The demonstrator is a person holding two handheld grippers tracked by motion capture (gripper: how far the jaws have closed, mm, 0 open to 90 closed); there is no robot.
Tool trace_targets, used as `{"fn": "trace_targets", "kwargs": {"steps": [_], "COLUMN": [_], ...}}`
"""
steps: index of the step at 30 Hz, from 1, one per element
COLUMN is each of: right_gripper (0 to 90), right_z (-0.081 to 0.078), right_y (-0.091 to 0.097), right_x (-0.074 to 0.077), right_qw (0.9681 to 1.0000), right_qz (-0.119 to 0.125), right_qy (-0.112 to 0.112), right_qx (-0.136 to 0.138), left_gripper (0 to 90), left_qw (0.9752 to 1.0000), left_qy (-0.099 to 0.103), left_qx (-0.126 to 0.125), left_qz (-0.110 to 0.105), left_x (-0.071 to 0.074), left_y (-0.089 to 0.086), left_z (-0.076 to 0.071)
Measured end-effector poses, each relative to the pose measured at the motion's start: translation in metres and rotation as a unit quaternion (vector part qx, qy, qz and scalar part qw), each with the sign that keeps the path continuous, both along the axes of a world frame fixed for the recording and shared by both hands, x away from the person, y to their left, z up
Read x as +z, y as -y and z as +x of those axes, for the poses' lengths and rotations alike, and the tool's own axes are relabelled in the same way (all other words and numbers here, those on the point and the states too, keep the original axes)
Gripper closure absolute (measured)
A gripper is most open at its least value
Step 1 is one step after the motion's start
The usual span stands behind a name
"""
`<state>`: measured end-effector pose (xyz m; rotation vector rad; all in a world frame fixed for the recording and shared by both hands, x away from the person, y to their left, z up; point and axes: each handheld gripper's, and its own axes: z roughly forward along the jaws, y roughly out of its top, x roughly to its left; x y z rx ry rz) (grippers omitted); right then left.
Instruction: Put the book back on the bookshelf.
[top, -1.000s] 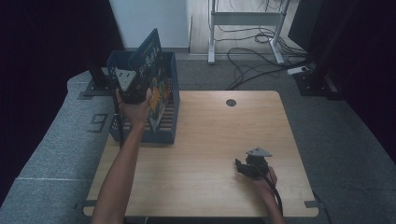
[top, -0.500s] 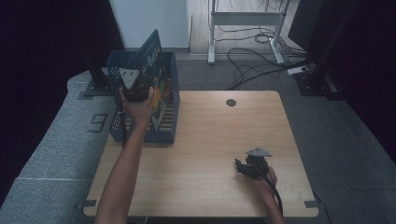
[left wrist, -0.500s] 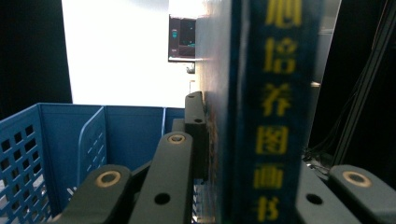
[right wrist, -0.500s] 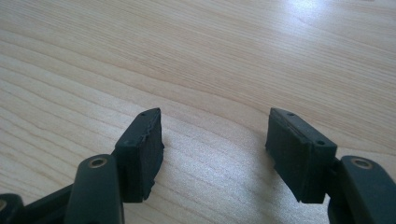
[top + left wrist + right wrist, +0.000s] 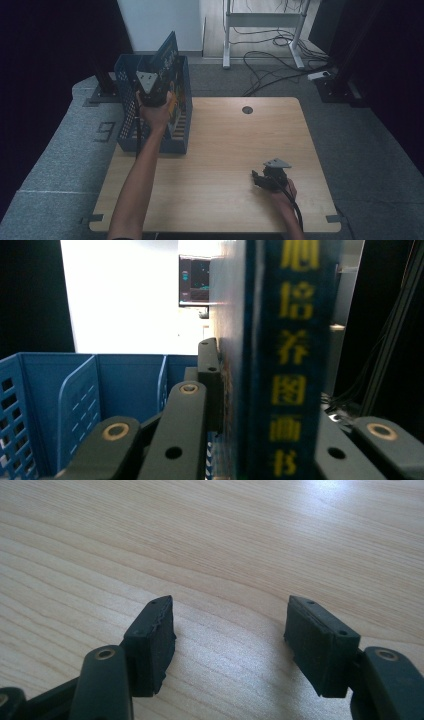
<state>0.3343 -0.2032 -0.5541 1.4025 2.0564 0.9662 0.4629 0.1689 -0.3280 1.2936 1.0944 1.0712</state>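
Right tongs [image 5: 259,178]: resting on the bare tabletop [image 5: 235,145] near the person's edge, jaws spread with nothing between them, probably parked out of the way.
Left tongs [image 5: 152,87]: pinching a dark blue book [image 5: 280,355] by its cover, spine upright.
Book: held above the blue crate [image 5: 127,107] at the tabletop's far left corner, likely to clear the dividers.

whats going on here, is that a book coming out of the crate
A person holds a gripper in each hand. The left gripper is shut on a blue book, holding it upright above the blue crate; in or out can't be told. The right gripper rests open over the bare wooden table.
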Motion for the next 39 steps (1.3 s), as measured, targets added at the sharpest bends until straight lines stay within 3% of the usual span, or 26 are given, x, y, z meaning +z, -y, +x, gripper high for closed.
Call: {"fn": "trace_targets", "kwargs": {"steps": [6,11,21,31,37,39], "right_gripper": [36.0,36.0,36.3,36.2,36.4,36.4], "right_z": [0.0,-0.001,-0.001,-0.001,-0.001,-0.002], "right_y": [0.0,0.0,0.0,0.0,0.0,-0.001], "right_x": [0.0,0.0,0.0,0.0,0.0,0.0], "right_qw": [1.0,1.0,1.0,1.0,1.0,1.0], "right_qz": [0.0,0.0,-0.001,-0.001,0.0,0.0], "right_qy": [0.0,0.0,0.001,0.0,0.0,-0.001], "right_qx": [0.0,-0.001,-0.001,-0.001,-0.001,-0.001], "left_gripper": [82.8,82.8,82.8,82.8,82.6,82.6], "left_qw": [1.0,0.9998,0.9999,0.9999,0.9996,0.9997], "left_qy": [0.009,0.011,0.012,-0.005,-0.025,-0.021], "left_qx": [-0.002,-0.01,-0.005,-0.011,-0.011,-0.011], "left_qz": [0.004,-0.009,0.001,0.0,0.002,0.003], "left_x": [-0.006,-0.015,-0.029,-0.049,-0.071,-0.075], "left_y": [0.004,0.004,0.004,0.009,0.012,0.013], "left_z": [0.006,0.009,0.01,0.012,0.013,0.01]}}
